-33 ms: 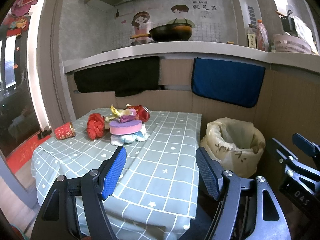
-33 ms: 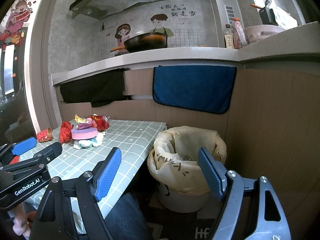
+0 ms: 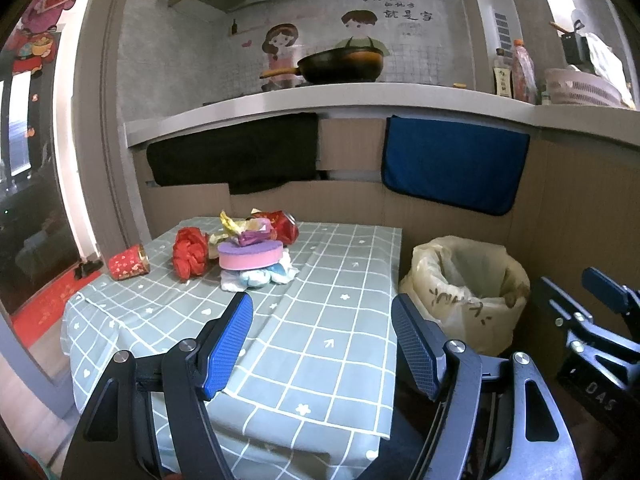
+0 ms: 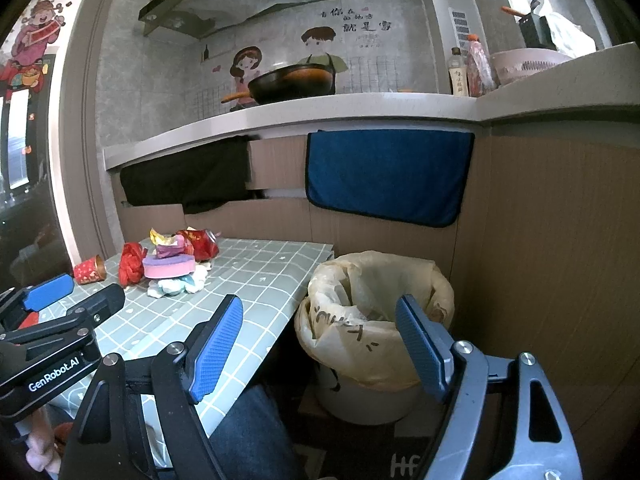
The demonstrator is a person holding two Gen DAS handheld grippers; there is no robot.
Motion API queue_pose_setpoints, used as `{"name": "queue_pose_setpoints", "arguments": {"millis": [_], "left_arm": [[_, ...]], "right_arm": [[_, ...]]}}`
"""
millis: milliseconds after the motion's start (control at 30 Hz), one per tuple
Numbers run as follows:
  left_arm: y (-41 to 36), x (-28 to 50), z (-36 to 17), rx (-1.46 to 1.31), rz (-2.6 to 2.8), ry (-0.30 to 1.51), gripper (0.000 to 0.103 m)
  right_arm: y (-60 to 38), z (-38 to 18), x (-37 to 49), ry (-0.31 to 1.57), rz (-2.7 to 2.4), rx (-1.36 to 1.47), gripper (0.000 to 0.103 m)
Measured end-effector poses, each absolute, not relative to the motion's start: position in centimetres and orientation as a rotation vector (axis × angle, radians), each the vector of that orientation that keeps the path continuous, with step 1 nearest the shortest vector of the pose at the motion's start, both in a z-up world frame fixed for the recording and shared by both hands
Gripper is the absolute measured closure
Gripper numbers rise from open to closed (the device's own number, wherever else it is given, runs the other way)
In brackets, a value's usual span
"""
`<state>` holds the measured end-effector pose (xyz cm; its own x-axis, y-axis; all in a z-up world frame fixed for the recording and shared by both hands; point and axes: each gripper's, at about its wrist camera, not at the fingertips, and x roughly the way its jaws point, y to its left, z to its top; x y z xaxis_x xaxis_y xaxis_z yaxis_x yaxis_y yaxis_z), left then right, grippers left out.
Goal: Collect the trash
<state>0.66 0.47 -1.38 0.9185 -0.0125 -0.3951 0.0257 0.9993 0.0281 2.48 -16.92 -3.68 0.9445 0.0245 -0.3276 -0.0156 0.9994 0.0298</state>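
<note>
Both grippers are hovering with fingers spread wide, gripping nothing: left gripper [image 3: 322, 344] facing the trash pile [image 3: 240, 248] ahead, right gripper [image 4: 320, 344] framing the lined bin [image 4: 376, 316].

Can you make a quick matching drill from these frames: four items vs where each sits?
Items
1. sponge
2. red cup
3. trash bin
4. black wok

Places
A. on the floor, right of the table
B. up on the counter
C. lying on its side near the table's left edge
D. on top of the white tissue wad, in the trash pile

Pairs: 1-D, 2-C, 3-A, 4-B
</note>
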Motion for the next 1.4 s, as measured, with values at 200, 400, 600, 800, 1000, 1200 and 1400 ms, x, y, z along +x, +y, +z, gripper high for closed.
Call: {"name": "queue_pose_setpoints", "arguments": {"millis": [200,400,600,800,1000,1200,1400], "left_arm": [[1.7,1.8,-1.2,-0.028,-0.013,0.41,0.032],[4.9,4.3,-0.4,-0.123,0.022,0.398,0.033],[9.8,7.4,0.1,-0.13,0.071,0.367,0.033],[19.0,10.9,-1.3,-0.256,0.208,0.411,0.033],[28.3,13.2,-3.3,-0.355,0.45,0.395,0.033],[35.5,18.8,-5.6,-0.453,0.431,0.49,0.033],[38.8,25.5,-7.5,-0.51,0.44,0.6,0.033]], "right_arm": [[-16.7,-3.9,3.9,0.352,0.036,0.022,0.026],[-16.2,-3.2,6.5,0.359,0.059,0.016,0.026],[-13.9,-2.1,10.1,0.352,0.105,-0.008,0.026],[-9.5,-1.6,14.3,0.346,0.171,-0.067,0.027],[-5.5,-3.0,18.5,0.407,0.218,-0.129,0.027],[-3.6,-4.5,22.4,0.465,0.253,-0.139,0.027],[-3.3,-6.6,25.1,0.534,0.268,-0.117,0.027]]}}
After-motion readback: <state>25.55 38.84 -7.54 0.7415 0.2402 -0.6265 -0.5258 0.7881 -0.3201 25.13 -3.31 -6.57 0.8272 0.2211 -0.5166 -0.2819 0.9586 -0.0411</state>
